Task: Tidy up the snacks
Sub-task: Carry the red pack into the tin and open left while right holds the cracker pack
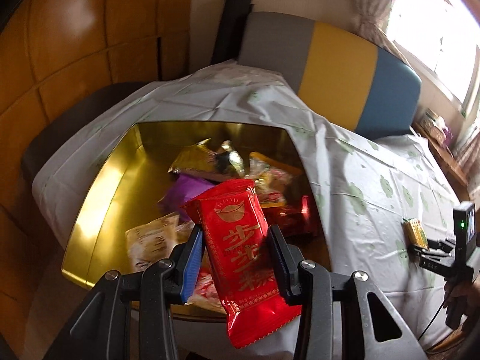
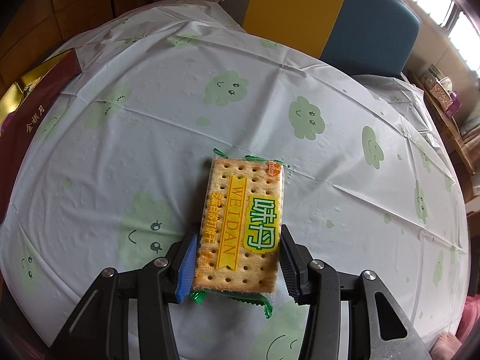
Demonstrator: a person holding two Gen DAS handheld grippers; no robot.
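- Where the left wrist view looks down along its fingers, the left gripper [image 1: 234,258] sits low in the centre, clenched on a red snack packet [image 1: 243,249] with gold lettering and a gold ingot emblem.
- The red packet's long axis runs from the upper middle of the frame down toward the lower centre, tilted a little, with both pads pressing its long sides.
- Directly behind and below the packet, filling the centre left, is an open gold-lined gift box [image 1: 99,198] that already holds a loose heap of wrapped snacks: purple, gold, beige and red ones.
- Judging from this, the coming move is a drop: the packet hangs over the near part of the box, so the left hand is the nearer one to it.
- At the far right edge, the right gripper [image 1: 420,246] appears small, with a green-and-yellow packet at its tips, well apart from the box.
- In the right wrist view, the right gripper [image 2: 237,258] at lower centre grasps a soda cracker packet [image 2: 240,225], clear wrap with green ends, a yellow band reading WEIDAN.
- The cracker's long axis points up the frame, away from the fingers, over a white tablecloth [image 2: 150,138] printed with green clouds.
- The box [image 2: 27,99] lies at the far left edge, maroon outside.
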